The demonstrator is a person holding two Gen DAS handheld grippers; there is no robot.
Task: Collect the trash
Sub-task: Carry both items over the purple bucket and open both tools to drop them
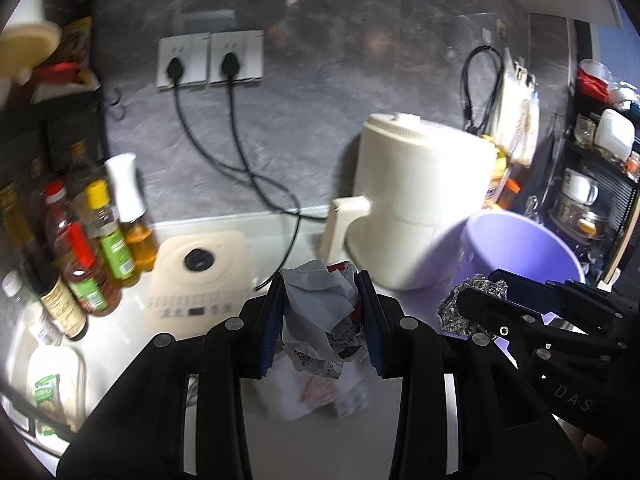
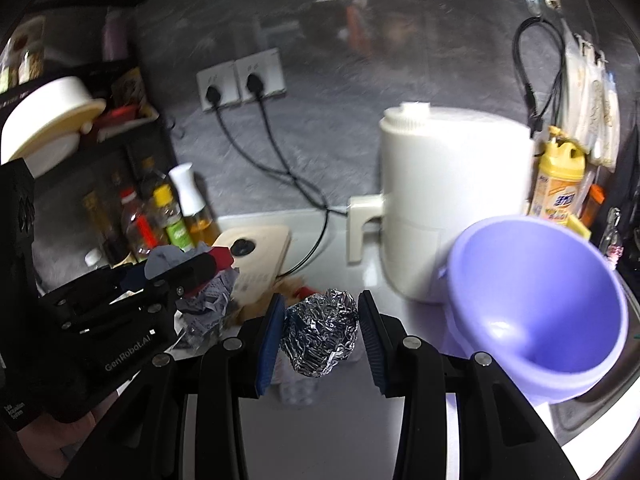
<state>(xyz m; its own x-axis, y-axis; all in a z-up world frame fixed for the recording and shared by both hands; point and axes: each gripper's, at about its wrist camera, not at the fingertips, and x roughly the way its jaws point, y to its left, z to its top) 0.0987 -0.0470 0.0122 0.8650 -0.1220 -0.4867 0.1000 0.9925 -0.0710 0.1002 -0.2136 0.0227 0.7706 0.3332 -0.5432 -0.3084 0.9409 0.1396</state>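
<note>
My left gripper (image 1: pixel 322 320) is shut on a crumpled wad of paper and wrappers (image 1: pixel 320 312), held above the white counter. More loose wrappers (image 1: pixel 308 392) lie on the counter under it. My right gripper (image 2: pixel 322 330) is shut on a ball of crumpled foil (image 2: pixel 320 332), also lifted off the counter. In the left wrist view the right gripper with its foil ball (image 1: pixel 460 308) hangs to the right, near the purple bin (image 1: pixel 520 248). In the right wrist view the purple bin (image 2: pixel 536 304) stands tilted at the right, and the left gripper's paper wad (image 2: pixel 208 296) shows at the left.
A white appliance with a handle (image 1: pixel 416 200) stands behind the bin. A cream induction cooker (image 1: pixel 200 276) sits centre left, its cords running to wall sockets (image 1: pixel 208 60). Several oil and sauce bottles (image 1: pixel 92 248) crowd the left. A yellow detergent bottle (image 2: pixel 556 184) and shelves stand at the right.
</note>
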